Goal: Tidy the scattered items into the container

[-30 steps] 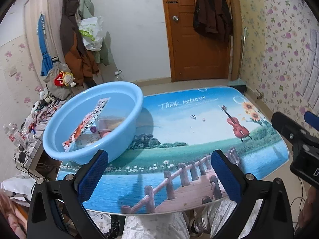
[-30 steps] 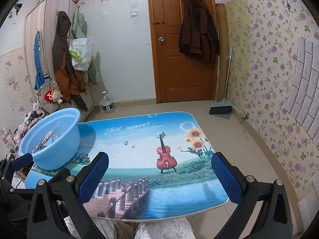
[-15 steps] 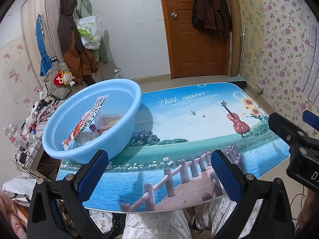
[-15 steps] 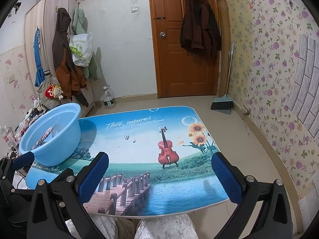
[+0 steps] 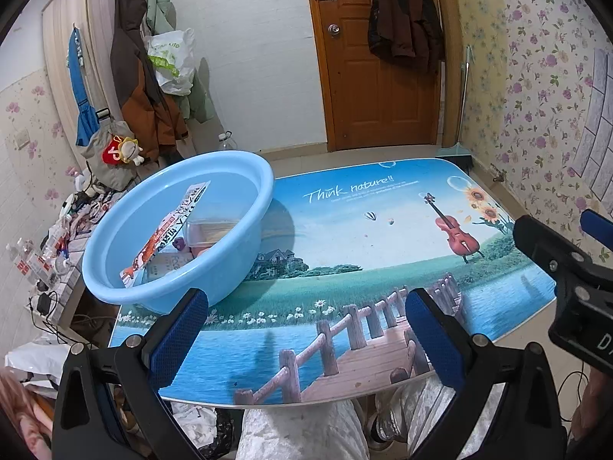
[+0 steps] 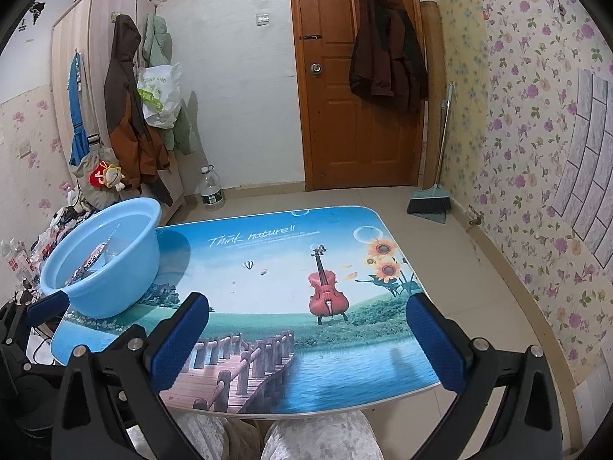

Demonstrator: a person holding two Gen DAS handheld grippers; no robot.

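A light blue basin (image 5: 245, 237) (image 6: 126, 276) stands on the left end of the picture-printed table (image 5: 383, 237) (image 6: 276, 260). Inside it lie a long printed packet (image 5: 168, 230), a clear plastic box (image 5: 210, 230) and other small items. My left gripper (image 5: 306, 333) hangs open over the table's near edge, right of the basin, with nothing between its fingers. My right gripper (image 6: 308, 339) is open and empty too, over the near right part of the table. No loose items show on the tabletop.
A cluttered low surface (image 5: 49, 245) sits left of the table. Coats hang on a wardrobe (image 6: 126, 122) and a door (image 6: 356, 76). A water bottle (image 6: 210, 191) and a broom with dustpan (image 6: 433, 199) stand on the floor. The person's knees (image 6: 291, 441) are under the near edge.
Both grippers have drawn back and risen slightly, so the table and basin look a little farther and lower. Both stay open and empty.
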